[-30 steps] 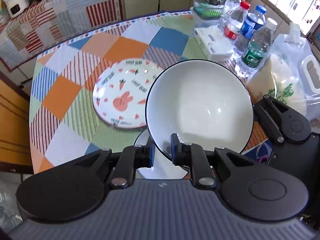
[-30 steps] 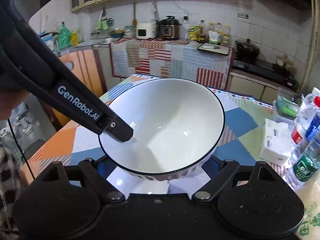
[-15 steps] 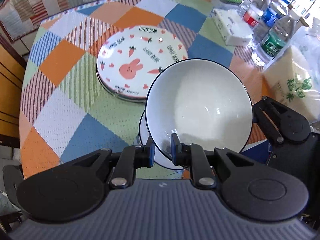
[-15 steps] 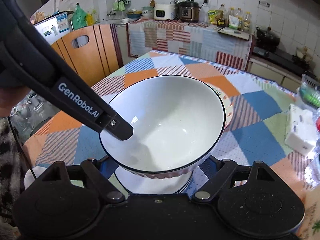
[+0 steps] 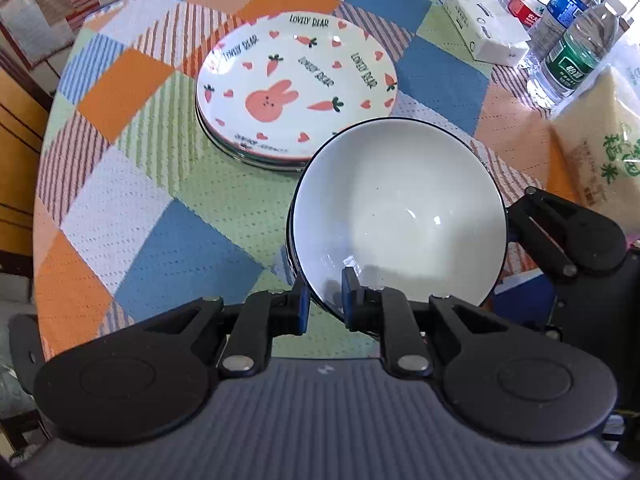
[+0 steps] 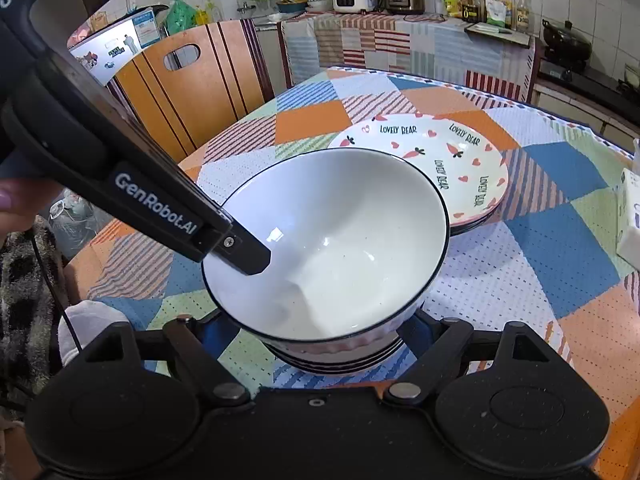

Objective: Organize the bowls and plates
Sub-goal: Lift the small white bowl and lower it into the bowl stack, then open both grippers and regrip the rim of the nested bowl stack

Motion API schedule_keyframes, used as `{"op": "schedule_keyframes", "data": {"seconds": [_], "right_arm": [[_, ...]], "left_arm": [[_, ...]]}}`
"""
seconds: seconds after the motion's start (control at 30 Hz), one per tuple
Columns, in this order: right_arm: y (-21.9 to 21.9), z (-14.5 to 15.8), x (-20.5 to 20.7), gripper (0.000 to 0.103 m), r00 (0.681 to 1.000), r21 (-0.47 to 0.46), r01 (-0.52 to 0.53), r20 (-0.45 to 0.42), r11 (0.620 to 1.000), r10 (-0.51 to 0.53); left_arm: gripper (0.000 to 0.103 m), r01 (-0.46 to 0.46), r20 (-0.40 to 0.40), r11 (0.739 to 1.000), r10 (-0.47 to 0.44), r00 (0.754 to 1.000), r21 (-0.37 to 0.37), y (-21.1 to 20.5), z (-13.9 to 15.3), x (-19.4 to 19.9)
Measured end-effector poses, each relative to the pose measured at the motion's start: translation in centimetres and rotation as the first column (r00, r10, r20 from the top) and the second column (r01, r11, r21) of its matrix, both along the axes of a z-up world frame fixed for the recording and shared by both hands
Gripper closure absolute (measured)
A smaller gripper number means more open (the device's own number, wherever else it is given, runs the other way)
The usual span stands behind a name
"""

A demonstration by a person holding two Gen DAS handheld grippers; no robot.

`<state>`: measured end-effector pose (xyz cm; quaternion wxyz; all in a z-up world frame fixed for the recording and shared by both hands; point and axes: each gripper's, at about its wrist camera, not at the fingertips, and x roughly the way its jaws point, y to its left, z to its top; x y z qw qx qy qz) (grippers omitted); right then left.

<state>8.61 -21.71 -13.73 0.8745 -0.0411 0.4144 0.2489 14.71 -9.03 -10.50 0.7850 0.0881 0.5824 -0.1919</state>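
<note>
A white bowl (image 5: 400, 216) with a thin black rim hangs tilted just over a stack of like bowls (image 6: 332, 364). Whether it touches the stack I cannot tell. My left gripper (image 5: 324, 296) is shut on the bowl's near rim, with one of its fingers (image 6: 248, 256) inside the bowl. My right gripper (image 6: 316, 324) straddles the bowl's ribbed lower wall with its jaws wide and its blue pads against both sides. A stack of rabbit-and-carrot plates (image 5: 296, 88) lies on the patchwork tablecloth (image 5: 168, 248) just beyond.
At the table's far right stand a tissue pack (image 5: 488, 28), water bottles (image 5: 576, 48) and a bag of rice (image 5: 600, 152). A wooden chair (image 6: 192, 80) stands at the left edge. A kitchen counter (image 6: 400, 36) with appliances runs behind.
Both grippers have sunk together with the bowl, and both views have tipped further down. The bowl, earlier well above the stacked bowls, now sits just over them.
</note>
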Motion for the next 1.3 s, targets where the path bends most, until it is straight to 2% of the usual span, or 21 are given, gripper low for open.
{"op": "schedule_keyframes", "data": {"seconds": [0.23, 0.43, 0.63, 0.77, 0.87, 1.0, 1.13, 1.3], "right_arm": [[0.0, 0.2, -0.1, 0.016, 1.000, -0.015, 0.002, -0.030, 1.000, -0.003], [0.4, 0.0, -0.8, 0.016, 1.000, -0.050, -0.017, -0.018, 0.999, 0.016], [0.9, -0.1, -0.7, 0.015, 1.000, -0.096, -0.009, 0.000, 0.995, 0.009], [0.6, -0.1, -0.6, 0.012, 1.000, -0.096, 0.021, -0.014, 0.995, -0.022], [0.0, -0.2, -0.7, 0.013, 0.999, -0.068, 0.028, -0.014, 0.997, -0.029], [0.1, 0.0, -1.1, 0.013, 1.000, -0.081, 0.023, 0.002, 0.996, -0.023], [0.1, 0.8, -1.5, 0.013, 1.000, -0.083, 0.016, -0.007, 0.996, -0.017], [0.3, 1.7, -2.1, 0.013, 0.999, -0.127, 0.025, -0.025, 0.992, -0.029]], "left_arm": [[0.088, 0.020, 0.019, 0.998, -0.021, 1.000, 0.052, -0.6, 0.0, -0.3], [0.088, 0.015, 0.010, 0.998, -0.015, 1.000, 0.062, -0.4, -0.5, -0.6], [0.085, 0.019, 0.042, 0.996, -0.022, 0.999, 0.083, -0.8, -1.0, -1.0], [0.081, 0.001, 0.043, 0.998, -0.004, 0.999, 0.060, -0.5, -1.1, -1.0], [0.081, -0.008, 0.036, 0.999, 0.007, 0.999, 0.042, -0.2, -1.1, -0.9], [0.079, -0.030, 0.039, 0.999, 0.029, 0.999, 0.023, 0.3, -0.7, -1.0], [0.074, -0.011, 0.053, 1.000, 0.012, 0.999, -0.016, 1.2, 0.7, -1.7], [0.071, -0.029, 0.068, 0.996, 0.035, 0.997, -0.089, 3.5, 2.3, -3.0]]}}
